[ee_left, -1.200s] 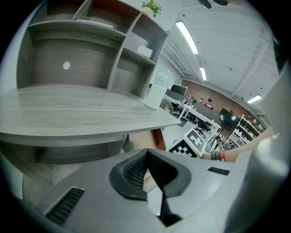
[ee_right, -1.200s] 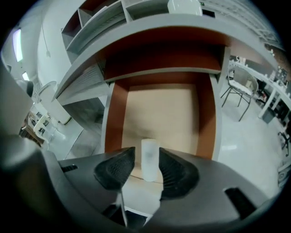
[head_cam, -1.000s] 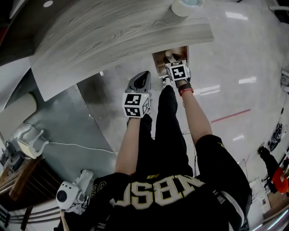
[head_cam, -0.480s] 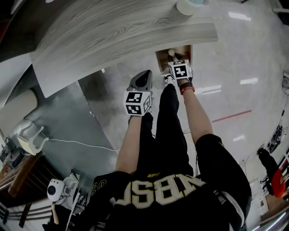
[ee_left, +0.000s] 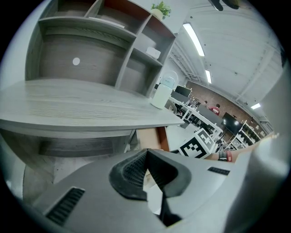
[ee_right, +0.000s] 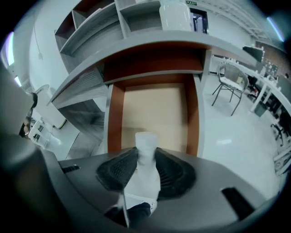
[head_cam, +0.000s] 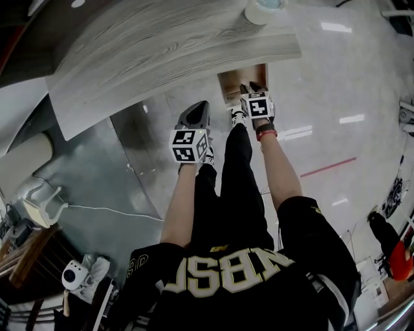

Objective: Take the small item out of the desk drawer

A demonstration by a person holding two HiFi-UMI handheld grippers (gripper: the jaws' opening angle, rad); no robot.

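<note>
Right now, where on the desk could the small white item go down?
The grey desktop lies bare from its left end to the white container near its right end. The open drawer's tan floor is bare. Crowded: the drawer's front, where the right tongs, just closed, grip the small white item.

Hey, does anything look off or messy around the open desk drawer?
Nothing stands out. The drawer is open, its visible floor bare. The right gripper has just closed its fingers on the small white item above it.

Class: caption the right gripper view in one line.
Right gripper, jaws just closed on a small white item, at the open desk drawer.
</note>
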